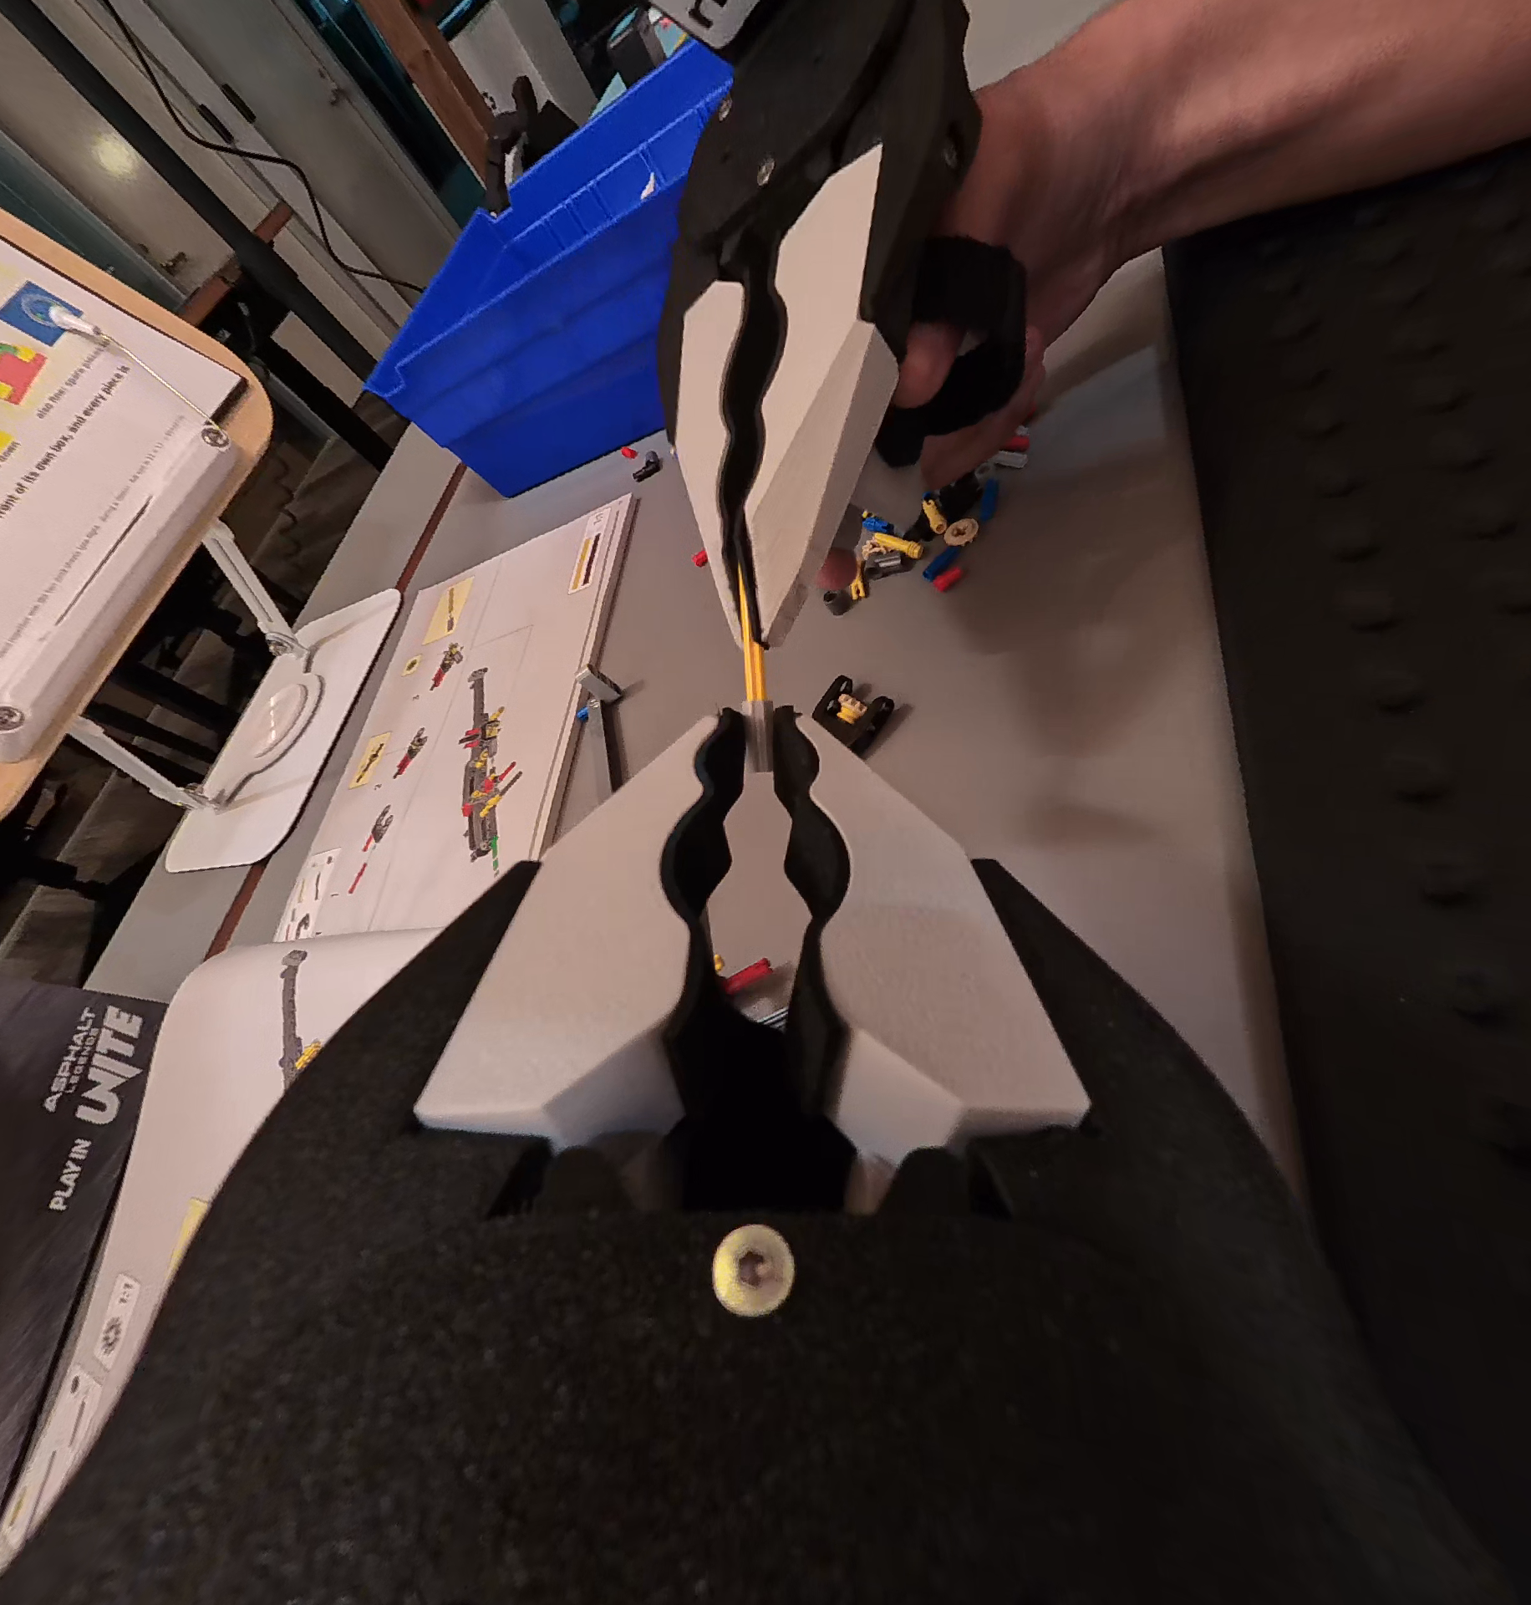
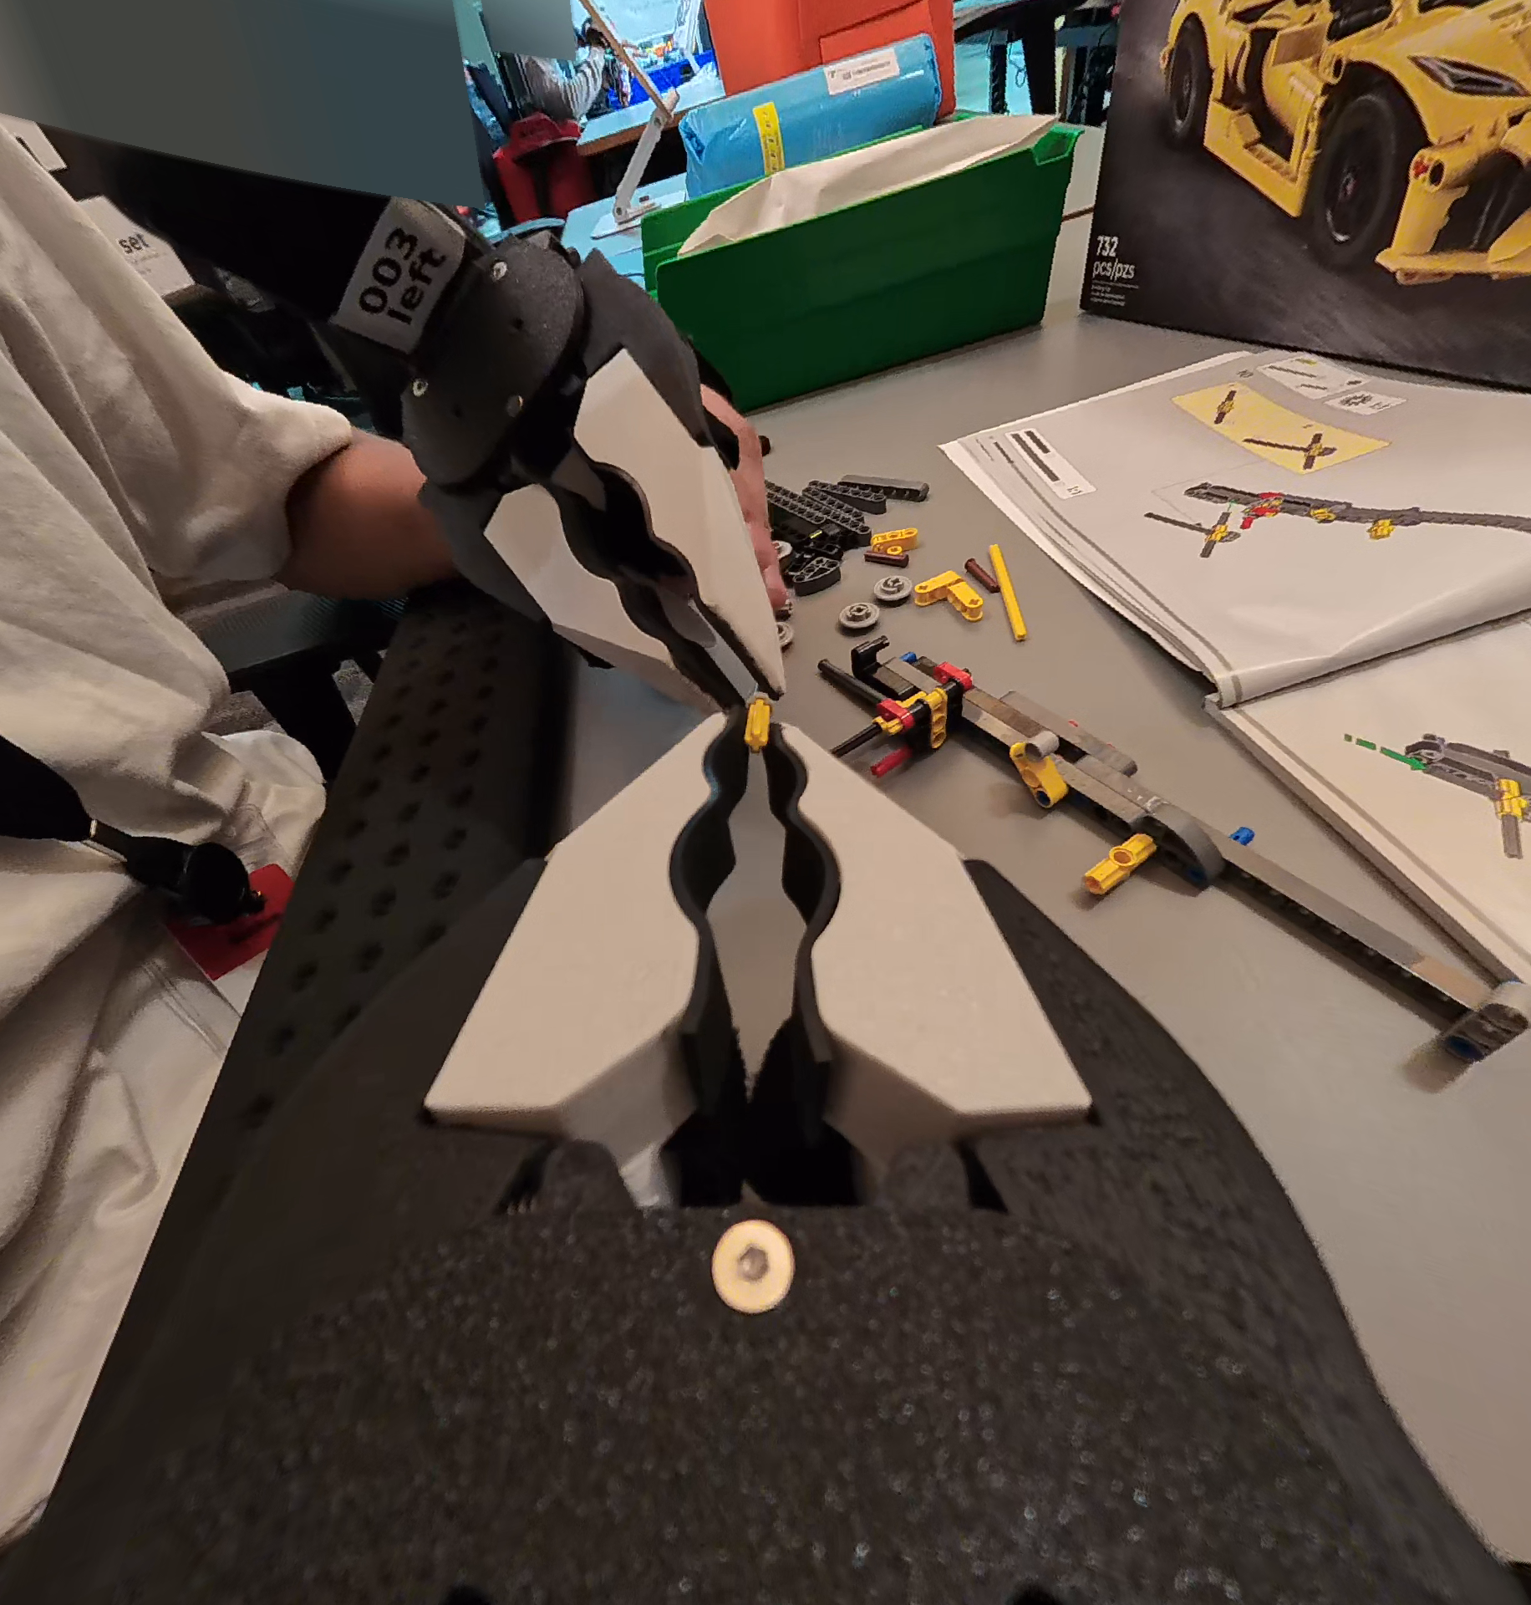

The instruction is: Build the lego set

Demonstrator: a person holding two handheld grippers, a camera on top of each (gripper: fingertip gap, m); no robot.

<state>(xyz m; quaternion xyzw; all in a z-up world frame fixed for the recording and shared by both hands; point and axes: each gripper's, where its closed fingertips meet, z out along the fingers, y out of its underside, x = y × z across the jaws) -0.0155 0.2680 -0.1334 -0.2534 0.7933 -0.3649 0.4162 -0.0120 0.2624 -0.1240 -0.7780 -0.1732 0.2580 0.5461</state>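
Claws (image 1: 760, 723) (image 2: 755, 728) pinch grey piece (image 1: 762, 734) and yellow axle (image 1: 752, 660) tip-to-tip.

We see a thin yellow plastic axle rod (image 1: 752, 660) held above the grey table, its end meeting a small pale grey plastic connector piece (image 1: 763, 736). On the table lies a long, partly built chassis beam of grey and black plastic bars (image 2: 1048, 764) with yellow, red and blue pins. Beyond it lie loose black beams, grey discs and yellow connectors (image 2: 892, 564). A scatter of small coloured pins (image 1: 927, 543) lies farther off.
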